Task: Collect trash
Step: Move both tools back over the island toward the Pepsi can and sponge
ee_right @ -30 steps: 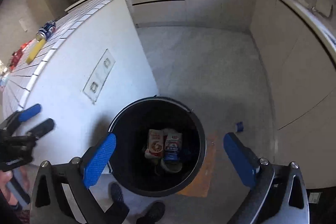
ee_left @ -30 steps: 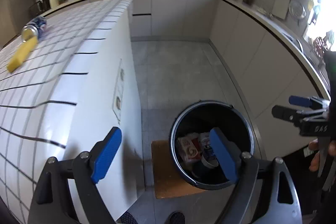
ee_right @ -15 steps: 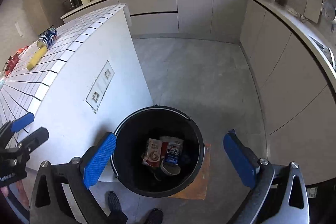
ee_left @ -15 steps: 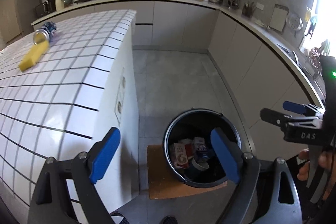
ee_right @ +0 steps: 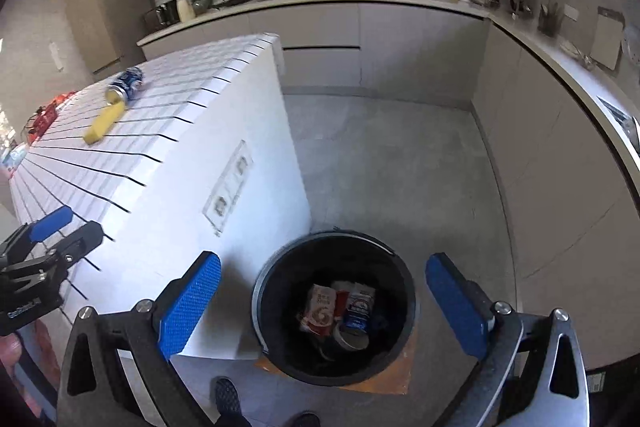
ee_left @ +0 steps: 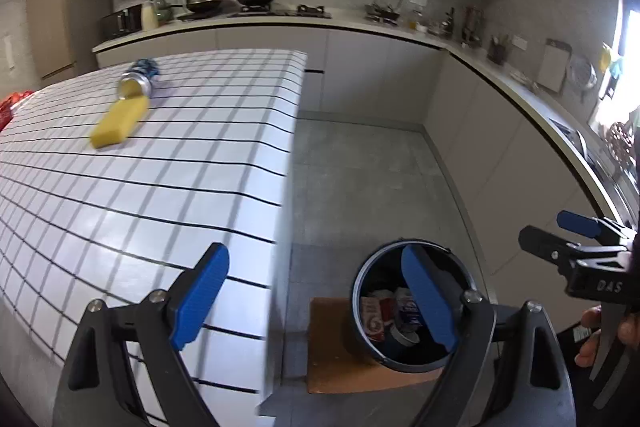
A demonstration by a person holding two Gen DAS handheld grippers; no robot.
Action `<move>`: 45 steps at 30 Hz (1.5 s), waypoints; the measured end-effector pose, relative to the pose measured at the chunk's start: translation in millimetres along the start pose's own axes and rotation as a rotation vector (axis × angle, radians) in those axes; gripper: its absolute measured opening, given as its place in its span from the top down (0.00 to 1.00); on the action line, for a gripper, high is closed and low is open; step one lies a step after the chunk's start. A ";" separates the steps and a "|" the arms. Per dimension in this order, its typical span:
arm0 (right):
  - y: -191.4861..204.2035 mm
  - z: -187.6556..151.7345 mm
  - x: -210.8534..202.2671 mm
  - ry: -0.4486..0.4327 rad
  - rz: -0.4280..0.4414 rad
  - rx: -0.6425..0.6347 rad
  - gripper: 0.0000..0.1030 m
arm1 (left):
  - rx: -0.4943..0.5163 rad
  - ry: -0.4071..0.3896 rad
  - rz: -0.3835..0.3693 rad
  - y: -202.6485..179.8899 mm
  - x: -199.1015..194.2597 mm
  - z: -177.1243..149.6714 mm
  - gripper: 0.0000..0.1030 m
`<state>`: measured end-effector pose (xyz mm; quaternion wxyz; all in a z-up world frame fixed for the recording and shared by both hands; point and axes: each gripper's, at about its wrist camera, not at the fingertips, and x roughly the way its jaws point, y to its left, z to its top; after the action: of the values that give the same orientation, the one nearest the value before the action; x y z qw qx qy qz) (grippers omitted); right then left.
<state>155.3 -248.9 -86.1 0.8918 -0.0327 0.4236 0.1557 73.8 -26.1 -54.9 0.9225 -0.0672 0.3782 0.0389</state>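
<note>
Left to right. Red packet [ee_left: 8, 107] at far left edge of counter [ee_left: 168, 163], well beyond left claw [ee_left: 316, 301]; likely trash, too blurred to name. Yellow block [ee_left: 118, 125] lying flat on counter, far ahead-left of left claw, one end touching mouth of can [ee_left: 140, 79]. Can on its side, open end toward block, so probably empty; both read as trash not yet collected.

Left claw spread wide, nothing between pads, angled down over counter edge; free for a pick. Left pad over tiles, right pad over bin [ee_left: 414, 307].

Bin on floor just beside counter end, on brown mat [ee_left: 332, 343], below and right of left claw, directly under right claw [ee_right: 324, 307]. Placed there so drops from counter height land inside. Cartons [ee_right: 320, 309] and a cup [ee_right: 352, 339] already in bin, so task partly done.

Right claw also spread, empty, pointing down into bin. In left view, seen at right edge, person's fingers [ee_left: 592, 339] on its handle.

Next step by judgement: reach to can or block, far ahead-left of both claws.
</note>
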 end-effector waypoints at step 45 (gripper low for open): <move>416.2 168.1 223.7 0.105 0.228 -0.196 0.18 | -0.229 -0.009 0.244 386.4 48.7 71.0 0.13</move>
<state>286.1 234.1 -119.3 0.8375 -0.0791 0.4533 0.2947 110.2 367.6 -75.7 0.8989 -0.1254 0.3725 0.1938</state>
